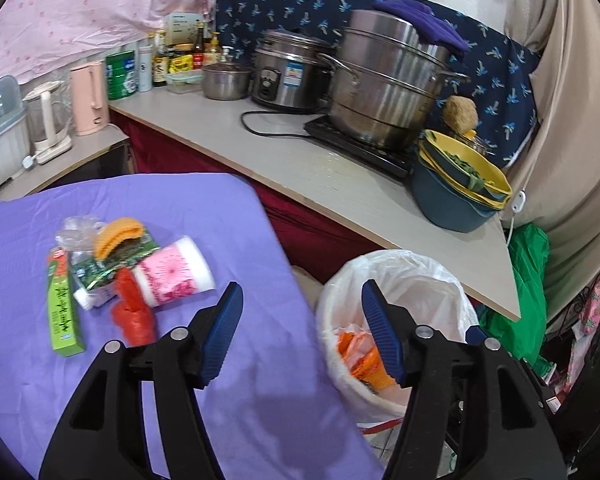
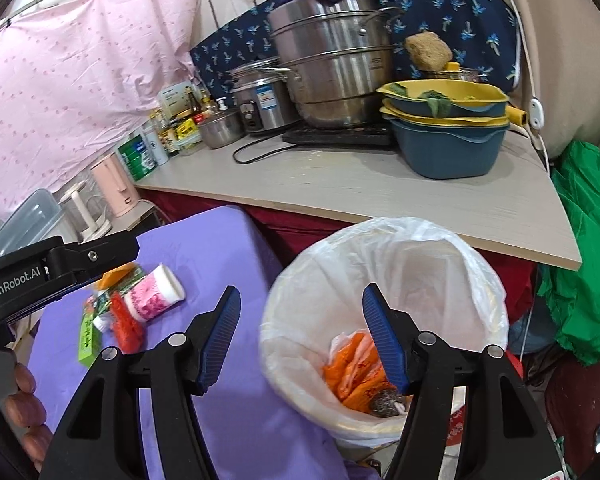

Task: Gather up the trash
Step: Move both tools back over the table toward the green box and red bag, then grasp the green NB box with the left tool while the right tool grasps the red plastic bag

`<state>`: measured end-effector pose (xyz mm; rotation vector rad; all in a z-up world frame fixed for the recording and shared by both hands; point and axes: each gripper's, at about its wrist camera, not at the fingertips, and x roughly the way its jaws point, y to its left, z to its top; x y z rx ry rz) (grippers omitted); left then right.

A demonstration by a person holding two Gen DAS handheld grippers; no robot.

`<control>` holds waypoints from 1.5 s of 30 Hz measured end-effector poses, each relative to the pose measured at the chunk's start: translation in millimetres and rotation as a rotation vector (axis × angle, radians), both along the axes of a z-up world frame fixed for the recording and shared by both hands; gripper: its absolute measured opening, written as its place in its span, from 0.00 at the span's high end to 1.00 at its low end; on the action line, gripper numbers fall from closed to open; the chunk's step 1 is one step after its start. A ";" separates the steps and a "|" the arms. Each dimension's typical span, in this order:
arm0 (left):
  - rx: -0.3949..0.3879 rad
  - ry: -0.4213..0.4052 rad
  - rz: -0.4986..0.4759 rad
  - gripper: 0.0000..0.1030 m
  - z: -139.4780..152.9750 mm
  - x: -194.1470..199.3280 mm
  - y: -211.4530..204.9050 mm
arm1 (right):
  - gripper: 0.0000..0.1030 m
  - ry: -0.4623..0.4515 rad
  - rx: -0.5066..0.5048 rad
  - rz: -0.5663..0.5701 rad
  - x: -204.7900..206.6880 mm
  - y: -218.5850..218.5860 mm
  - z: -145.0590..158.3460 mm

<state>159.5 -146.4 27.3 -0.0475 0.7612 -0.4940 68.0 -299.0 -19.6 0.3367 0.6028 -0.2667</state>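
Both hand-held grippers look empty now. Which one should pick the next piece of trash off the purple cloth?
Left, probably. The left hand-held gripper is open over the purple cloth, nearer the trash pile. The right hand-held gripper, also open, sits toward the lined bin, farther from the pile.

The left gripper (image 2: 60,272) runs off the left edge, and it covers part of the trash pile (image 2: 120,304). The bin (image 2: 300,264) bottom is hidden. The bottles' (image 1: 180,60) labels are too small to read.

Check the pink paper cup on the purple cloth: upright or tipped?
Tipped: the pink paper cup lies on its side among the trash, its white end facing right.
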 end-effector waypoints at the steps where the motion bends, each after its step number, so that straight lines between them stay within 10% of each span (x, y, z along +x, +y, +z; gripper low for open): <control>1: 0.003 -0.001 0.011 0.42 0.3 0.4 6.7 | 0.40 0.000 0.000 0.010 1.7 5.8 0.5; 24: 0.031 0.032 0.261 0.29 -19.3 13.6 157.9 | 0.40 0.045 -0.034 0.219 40.5 134.4 -0.9; 45: 0.038 0.200 0.427 0.21 -91.0 54.2 238.4 | 0.40 0.165 0.003 0.328 108.4 192.6 -63.7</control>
